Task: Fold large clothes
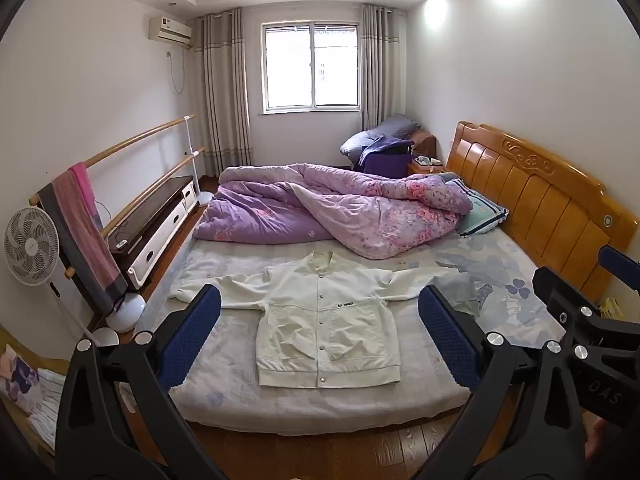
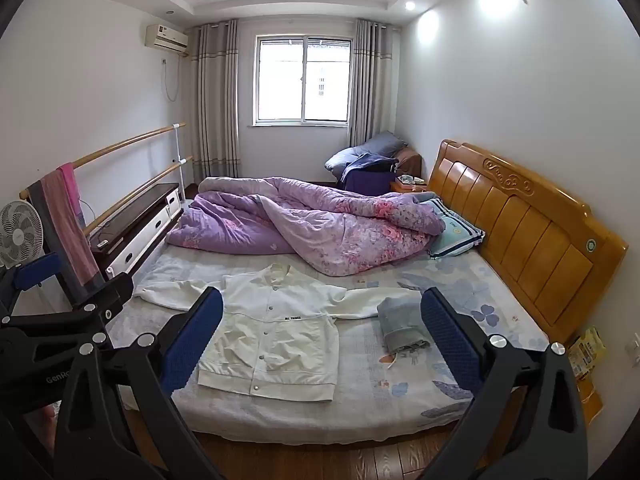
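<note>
The white jacket (image 1: 326,320) lies flat and unfolded on the bed (image 1: 320,404), both grippers' fingers spread, empty, folding not yet begun.

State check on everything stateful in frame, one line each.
white jacket: laid flat, snapped shut, sleeves spread, unfolded
grey garment: folded, beside the jacket's sleeve
purple quilt: bunched up
curtains: drawn open
standing fan: blades look still
left gripper: jaws open, holding nothing
right gripper: jaws open, holding nothing

Bed (image 1: 224,400) with jacket (image 1: 324,320), quilt (image 1: 320,208).
</note>
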A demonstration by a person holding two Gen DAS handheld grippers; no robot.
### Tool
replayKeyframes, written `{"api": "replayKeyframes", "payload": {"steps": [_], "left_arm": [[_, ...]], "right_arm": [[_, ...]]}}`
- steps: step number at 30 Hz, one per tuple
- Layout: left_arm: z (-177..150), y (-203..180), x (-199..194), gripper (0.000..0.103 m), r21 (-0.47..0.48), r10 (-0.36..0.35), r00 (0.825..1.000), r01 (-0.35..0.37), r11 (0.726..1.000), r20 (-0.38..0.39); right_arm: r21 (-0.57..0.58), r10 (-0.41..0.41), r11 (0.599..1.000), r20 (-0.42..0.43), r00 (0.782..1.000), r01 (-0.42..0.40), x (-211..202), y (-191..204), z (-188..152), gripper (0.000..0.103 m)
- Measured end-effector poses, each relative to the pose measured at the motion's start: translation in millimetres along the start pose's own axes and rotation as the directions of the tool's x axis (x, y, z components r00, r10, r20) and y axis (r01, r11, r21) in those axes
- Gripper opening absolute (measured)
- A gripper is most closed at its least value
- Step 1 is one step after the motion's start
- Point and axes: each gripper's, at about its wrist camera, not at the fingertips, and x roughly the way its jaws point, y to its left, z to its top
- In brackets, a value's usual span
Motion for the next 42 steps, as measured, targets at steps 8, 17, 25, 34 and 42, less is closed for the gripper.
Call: {"api": "replayKeyframes", "payload": {"steps": [8, 17, 25, 34, 42], "left_arm": [[1, 1, 1, 0.099, 0.003, 0.008, 1.0, -0.008, 1.0, 0.003], [4, -13, -2, 0.099, 0.008, 0.001, 1.0, -0.001, 1.0, 0.001], [4, -15, -4, 0.099, 0.013, -0.002, 1.0, 0.002, 1.0, -0.001], [2, -15, -7, 0.099, 0.021, -0.009, 1.0, 0.009, 1.0, -0.003], [2, -15, -6, 0.099, 0.02, -0.01, 1.0, 0.01, 1.0, -0.004]], "right_arm": [[0.013, 0.0, 1.0, -0.003, 1.0, 0.0, -2, -12, 1, 0.096], [0.002, -0.006, 1.0, -0.006, 1.0, 0.006, -2, -7, 2, 0.096], [0.005, -0.009, 1.0, -0.008, 1.0, 0.009, -8, -17, 4, 0.096], [0.011, -0.018, 1.0, -0.011, 1.0, 0.018, -15, -19, 2, 0.096], [0.013, -0.017, 1.0, -0.011, 1.0, 0.017, -17, -20, 2, 0.096]]}}
